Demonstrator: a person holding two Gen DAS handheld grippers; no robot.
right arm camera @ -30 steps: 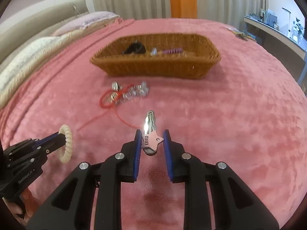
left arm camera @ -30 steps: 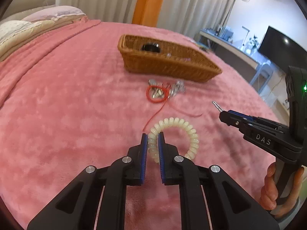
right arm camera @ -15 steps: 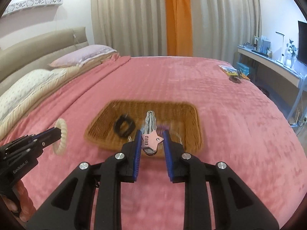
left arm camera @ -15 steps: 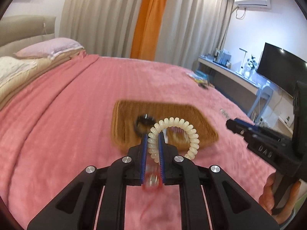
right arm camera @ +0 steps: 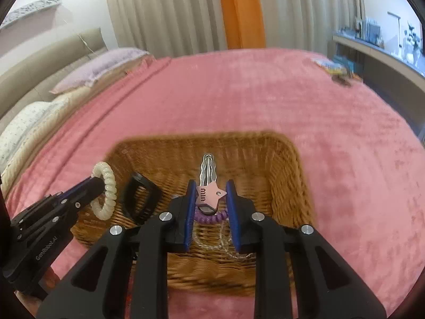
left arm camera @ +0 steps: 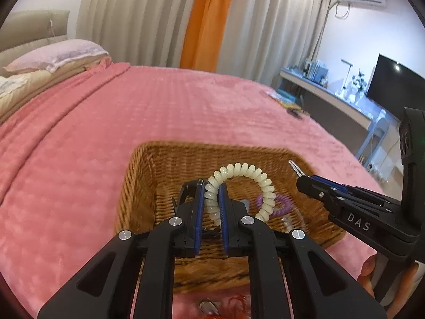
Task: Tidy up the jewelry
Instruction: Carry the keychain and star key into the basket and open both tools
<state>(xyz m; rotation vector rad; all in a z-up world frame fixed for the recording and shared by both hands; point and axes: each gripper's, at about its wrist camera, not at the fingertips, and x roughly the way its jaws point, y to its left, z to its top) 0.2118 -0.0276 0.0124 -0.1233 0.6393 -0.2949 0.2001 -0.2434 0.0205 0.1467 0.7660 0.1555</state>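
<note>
Left wrist view: left gripper (left arm camera: 211,194) pinches the cream coil tie (left arm camera: 243,186), pads pressed on one side of the loop, held above the basket (left arm camera: 138,183). Right gripper (left arm camera: 301,179) shows at right, hair clip tip (left arm camera: 294,165) projecting. Right wrist view: right gripper (right arm camera: 211,192) clamps the pink star hair clip (right arm camera: 208,183), metal end pointing forward over the basket (right arm camera: 287,175). Inside lie a black clip (right arm camera: 139,198), a purple coil tie (right arm camera: 211,217) and a clear chain (right arm camera: 212,239). Basket rests on the pink blanket (right arm camera: 239,101).
</note>
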